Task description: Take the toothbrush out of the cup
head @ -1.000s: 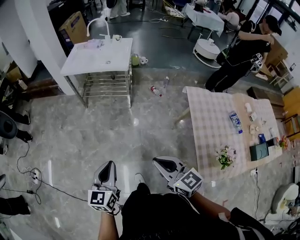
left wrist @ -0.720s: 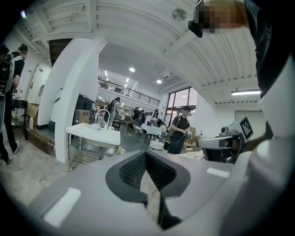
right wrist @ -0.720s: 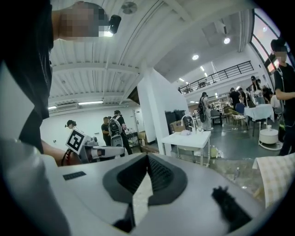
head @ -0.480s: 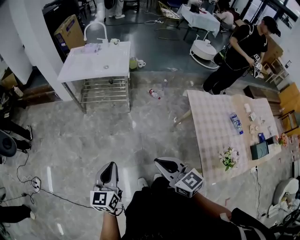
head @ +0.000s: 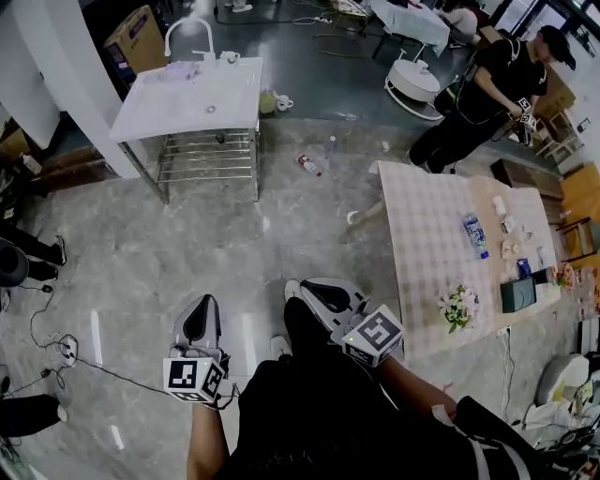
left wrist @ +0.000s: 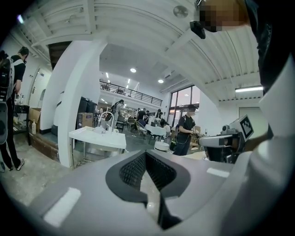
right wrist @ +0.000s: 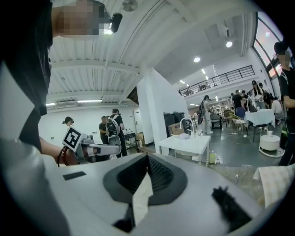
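Grey stone floor fills the head view, with a white sink (head: 187,98) far ahead and a checked table (head: 427,225) to the right. The left gripper (head: 206,305) and right gripper (head: 307,286) are low before the body, well apart from both. What may be the cup (head: 230,56) stands by the tap (head: 187,28) on the sink. It is too small to tell what is in it, and no toothbrush can be made out. A bottle (head: 473,234) lies on the table, its fill unclear.

The left gripper view shows the left gripper (left wrist: 145,152) with its jaws pressed together on nothing and the sink (left wrist: 97,137) beyond.

The right gripper view shows the right gripper (right wrist: 147,156) likewise closed and empty, with the sink (right wrist: 184,144) ahead.

A toothbrush should be light, stiff and smooth. The best hold is probably on the handle where it stands above the rim. The cup, being light, may tip or lift along with it.
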`<state>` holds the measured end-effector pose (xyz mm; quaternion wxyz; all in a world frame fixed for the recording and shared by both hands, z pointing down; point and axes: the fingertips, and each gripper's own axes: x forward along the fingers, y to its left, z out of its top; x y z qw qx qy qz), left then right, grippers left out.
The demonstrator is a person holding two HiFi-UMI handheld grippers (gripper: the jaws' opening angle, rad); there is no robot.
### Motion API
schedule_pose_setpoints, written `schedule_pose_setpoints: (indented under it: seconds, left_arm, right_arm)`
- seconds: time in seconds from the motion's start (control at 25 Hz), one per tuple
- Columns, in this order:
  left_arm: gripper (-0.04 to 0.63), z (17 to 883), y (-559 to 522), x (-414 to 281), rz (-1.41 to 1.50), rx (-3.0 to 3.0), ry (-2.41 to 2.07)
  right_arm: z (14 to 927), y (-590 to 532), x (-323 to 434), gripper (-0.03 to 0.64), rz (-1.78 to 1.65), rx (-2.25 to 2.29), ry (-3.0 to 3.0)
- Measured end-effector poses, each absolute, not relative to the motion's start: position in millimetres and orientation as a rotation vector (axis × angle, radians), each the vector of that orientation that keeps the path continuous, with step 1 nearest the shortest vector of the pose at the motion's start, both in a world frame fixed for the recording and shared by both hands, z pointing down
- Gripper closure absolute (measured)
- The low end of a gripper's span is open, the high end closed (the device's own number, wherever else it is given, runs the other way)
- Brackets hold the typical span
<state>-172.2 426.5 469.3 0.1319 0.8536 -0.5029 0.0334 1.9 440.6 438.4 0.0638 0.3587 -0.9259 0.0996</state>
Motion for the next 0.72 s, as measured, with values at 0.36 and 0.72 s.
schedule_pose_setpoints:
  seconds: [0.36,0.72]
  left_arm:
    - [0.586,470,388,-160,0.121,2.468,-1.456]
    - [0.586,488,341,-135,0.200,2.447,-1.427]
  right_arm:
    - [445,403,-1,0.604,0.332,1.038,-2.810]
    - [466,353,25,0.604,0.402,1.053,-2.796]
